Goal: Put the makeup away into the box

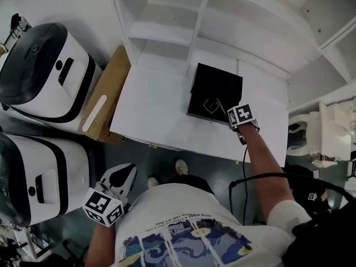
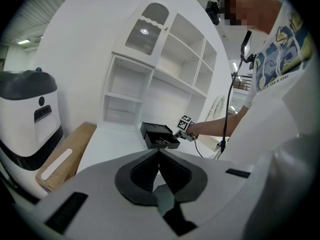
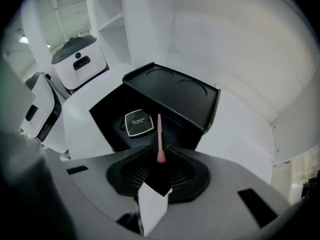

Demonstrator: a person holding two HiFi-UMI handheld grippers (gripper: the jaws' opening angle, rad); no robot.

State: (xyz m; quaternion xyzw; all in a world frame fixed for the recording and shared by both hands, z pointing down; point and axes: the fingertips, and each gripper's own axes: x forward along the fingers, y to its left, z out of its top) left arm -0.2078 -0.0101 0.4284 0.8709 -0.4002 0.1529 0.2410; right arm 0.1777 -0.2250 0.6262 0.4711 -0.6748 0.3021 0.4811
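Observation:
An open black box (image 1: 214, 90) stands on the white table (image 1: 150, 110); its raised lid (image 3: 170, 91) leans back. Inside lies a square black compact (image 3: 138, 123), small in the head view as the compact (image 1: 211, 105). My right gripper (image 3: 160, 153) points steeply down over the box, and a slim pink makeup stick (image 3: 159, 134) stands between its jaw tips; the jaws stand a little apart and their pads do not press it. From above, the right gripper (image 1: 220, 104) hangs over the box's front right. My left gripper (image 2: 159, 152) is shut and empty, low beside the person, off the table.
A white shelf unit (image 1: 167, 26) backs the table. A flat cardboard box (image 1: 105, 93) leans at the table's left. Two white-and-black machines (image 1: 44, 77) (image 1: 39, 177) stand further left. White ornate furniture (image 1: 328, 132) is at the right. A cable runs along the right forearm.

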